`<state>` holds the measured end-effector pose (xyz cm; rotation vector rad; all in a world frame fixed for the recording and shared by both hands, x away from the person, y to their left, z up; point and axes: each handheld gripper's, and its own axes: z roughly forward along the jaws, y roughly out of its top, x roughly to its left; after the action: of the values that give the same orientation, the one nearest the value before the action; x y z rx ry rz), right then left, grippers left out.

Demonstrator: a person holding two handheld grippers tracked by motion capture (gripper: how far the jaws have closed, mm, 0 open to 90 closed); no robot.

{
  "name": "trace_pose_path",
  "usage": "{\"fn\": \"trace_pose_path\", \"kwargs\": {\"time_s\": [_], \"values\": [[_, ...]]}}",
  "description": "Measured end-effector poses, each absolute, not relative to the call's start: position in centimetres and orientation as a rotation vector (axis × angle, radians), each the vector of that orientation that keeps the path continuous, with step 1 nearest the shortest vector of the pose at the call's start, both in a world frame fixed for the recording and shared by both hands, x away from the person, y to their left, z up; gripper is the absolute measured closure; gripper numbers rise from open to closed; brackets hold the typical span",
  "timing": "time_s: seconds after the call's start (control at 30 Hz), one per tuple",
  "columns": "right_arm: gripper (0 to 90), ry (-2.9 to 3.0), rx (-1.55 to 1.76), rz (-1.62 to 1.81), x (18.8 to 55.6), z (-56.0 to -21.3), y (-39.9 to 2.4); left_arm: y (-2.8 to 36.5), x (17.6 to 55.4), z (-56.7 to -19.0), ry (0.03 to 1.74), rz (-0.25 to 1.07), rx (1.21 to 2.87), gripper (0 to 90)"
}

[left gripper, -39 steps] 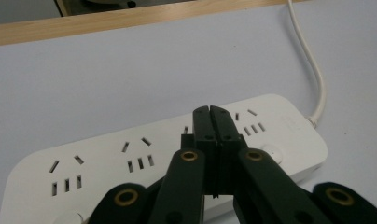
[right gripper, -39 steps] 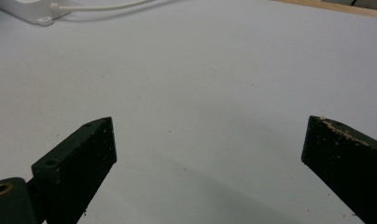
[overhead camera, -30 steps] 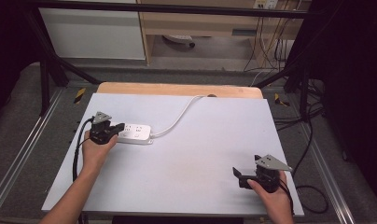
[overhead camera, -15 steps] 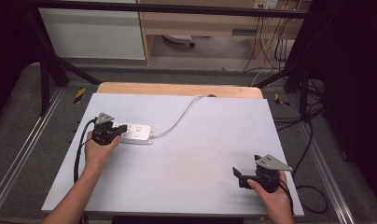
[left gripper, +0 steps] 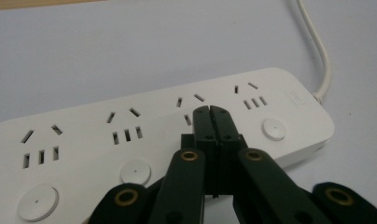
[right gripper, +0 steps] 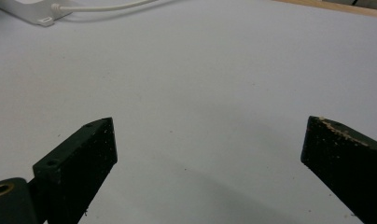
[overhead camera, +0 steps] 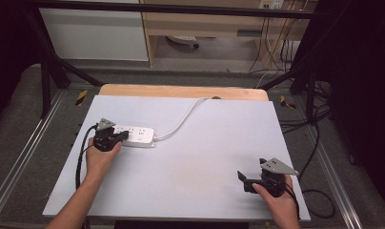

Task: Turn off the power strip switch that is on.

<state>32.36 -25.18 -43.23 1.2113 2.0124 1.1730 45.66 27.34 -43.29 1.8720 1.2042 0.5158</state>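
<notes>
At the left side of the table (overhead camera: pixel 181 191), the left gripper (overhead camera: pixel 124 137) is held by the person's left hand (overhead camera: pixel 101 157). Its two black jaws are pressed together with nothing between them, and their tips are over the top face of the white power strip (overhead camera: pixel 136 136); if they touch it, one cannot tell. In the left gripper view, the closed tips (left gripper: pixel 210 112) are between two groups of sockets, near a round white button (left gripper: pixel 274 129).

The power strip lies flat on the left part of the table, and its white cable (overhead camera: pixel 181 121) runs from its right end toward the far edge.

At the right, near the front edge, the right gripper (overhead camera: pixel 245 180) is well apart from the strip. Its jaws stand wide apart above the bare table surface and hold nothing.
</notes>
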Motion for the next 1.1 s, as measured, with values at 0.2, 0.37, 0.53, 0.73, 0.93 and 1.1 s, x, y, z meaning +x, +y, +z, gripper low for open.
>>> {"fn": "trace_pose_path", "kwargs": {"time_s": [0.2,0.37,0.53,0.73,0.93,1.1], "values": [[4.0,2.012,1.210,1.174,32.35,-43.21,-25.17,27.22,45.63,-43.30,1.196,0.524,1.880,90.0],[4.3,2.006,1.205,1.175,32.35,-43.20,-25.16,27.03,45.61,-43.34,1.194,0.533,1.890,90.0],[4.3,2.008,1.203,1.173,32.32,-43.19,-25.14,26.93,45.57,-43.45,1.192,0.544,1.892,90.0],[4.3,2.010,1.205,1.174,32.32,-43.20,-25.10,26.98,45.52,-43.66,1.197,0.541,1.877,90.0],[4.1,2.010,1.212,1.177,32.31,-43.19,-25.10,27.01,45.56,-43.64,1.200,0.541,1.878,90.0],[4.2,2.009,1.211,1.177,32.30,-43.19,-25.08,26.93,45.52,-43.64,1.196,0.552,1.886,90.0]]}}
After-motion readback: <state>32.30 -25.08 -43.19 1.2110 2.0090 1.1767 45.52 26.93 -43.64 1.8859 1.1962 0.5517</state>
